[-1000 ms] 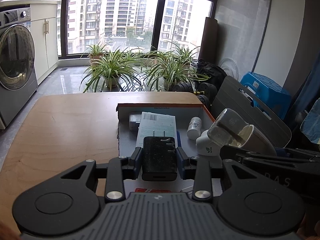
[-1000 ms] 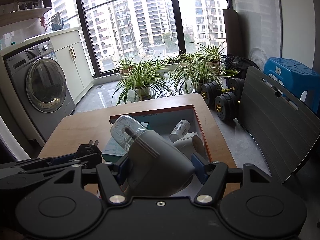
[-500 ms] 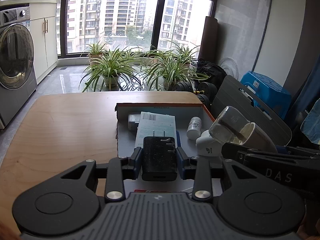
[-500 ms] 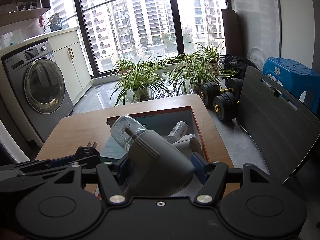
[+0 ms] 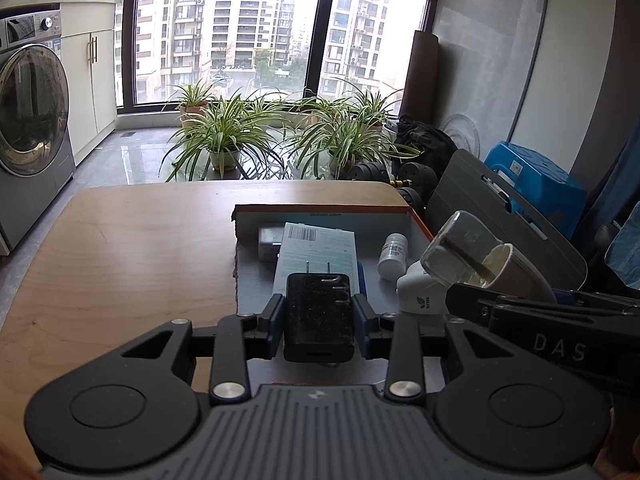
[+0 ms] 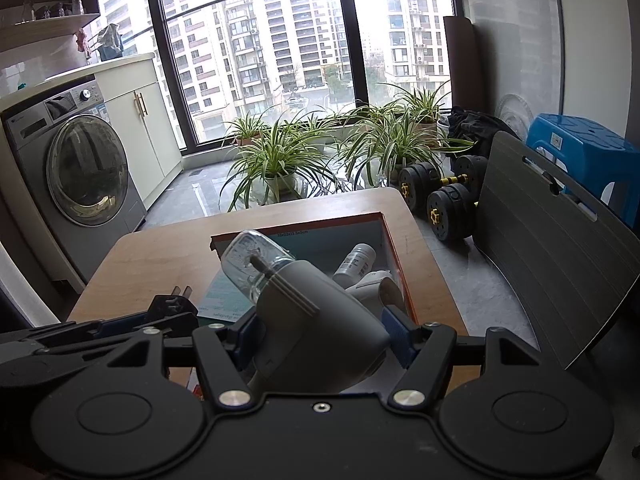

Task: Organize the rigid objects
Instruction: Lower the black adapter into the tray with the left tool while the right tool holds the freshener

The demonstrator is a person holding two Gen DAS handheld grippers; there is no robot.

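My left gripper [image 5: 319, 318] is shut on a black plug adapter [image 5: 319, 320], prongs pointing away, held above the near end of an orange-rimmed cardboard box [image 5: 324, 209]. My right gripper [image 6: 320, 330] is shut on a grey device with a clear dome cap [image 6: 312, 312], held over the box's right side [image 6: 394, 264]; the same device [image 5: 476, 260] shows at the right of the left wrist view. Inside the box lie a teal-white flat package [image 5: 320, 252], a small white bottle [image 5: 393, 255], a white device [image 5: 420, 294] and a small grey block [image 5: 270, 240].
The box rests on a wooden table [image 5: 132, 256]. Beyond the table are potted plants [image 5: 224, 136], dumbbells [image 6: 444, 196], a grey chair back [image 6: 548, 256], a blue stool [image 6: 580, 148] and a washing machine [image 6: 76, 168] at left.
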